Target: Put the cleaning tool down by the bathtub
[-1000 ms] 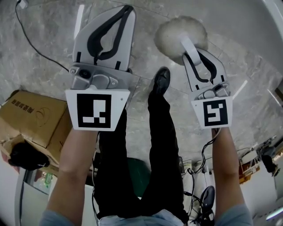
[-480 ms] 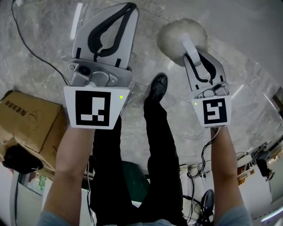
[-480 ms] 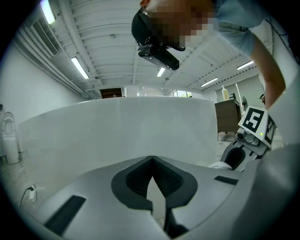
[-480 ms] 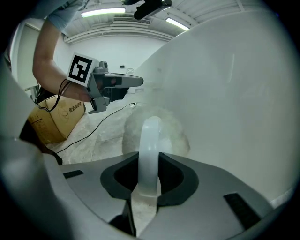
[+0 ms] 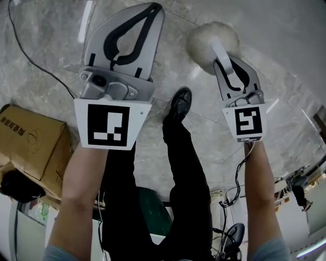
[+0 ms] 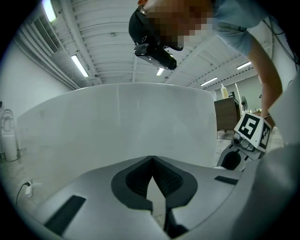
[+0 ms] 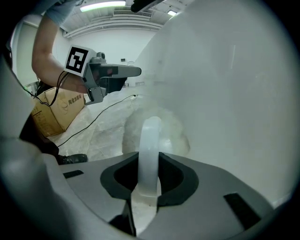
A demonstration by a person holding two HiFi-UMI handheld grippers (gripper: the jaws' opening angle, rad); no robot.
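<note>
Cleaning tool [image 5: 204, 41]: 1 round, fluffy, off-white head joined to 1 flat, smooth, translucent white handle that curves up out of the fluff. In the right gripper view the handle [image 7: 150, 140] runs upright between the 2 jaws, and the woolly head spreads out beyond the jaw tips.

Right tool [image 5: 222, 62]: gripping the handle, the dark pads [image 7: 165, 174] pressed against its 2 flat sides, with the head projecting past the tips. The right tool [image 7: 149, 159] slants downward toward the floor [image 5: 51, 66], a grey veined marble.

Position: the head sits low, just beside the smooth white curved wall of the bathtub [image 7: 225, 93]. Whether the fluff touches the floor or the tub wall cannot be told.

Left tool [image 5: 152, 7]: closed and empty, the 2 pads meeting at their tips in the left gripper view [image 6: 152, 158]. It faces the same bathtub [image 6: 117, 117] wall, well apart from the cleaning tool.

Marker cubes: 1 on each tool, black squares on white, the left [image 5: 109, 125] appearing larger than the right [image 5: 248, 122] in the head view.

Surroundings: the person's black shoe [image 5: 181, 102] stands on the floor between the 2 tools. A brown cardboard box [image 5: 30, 142] lies at the left, and a thin black cable [image 5: 30, 56] trails across the marble.
</note>
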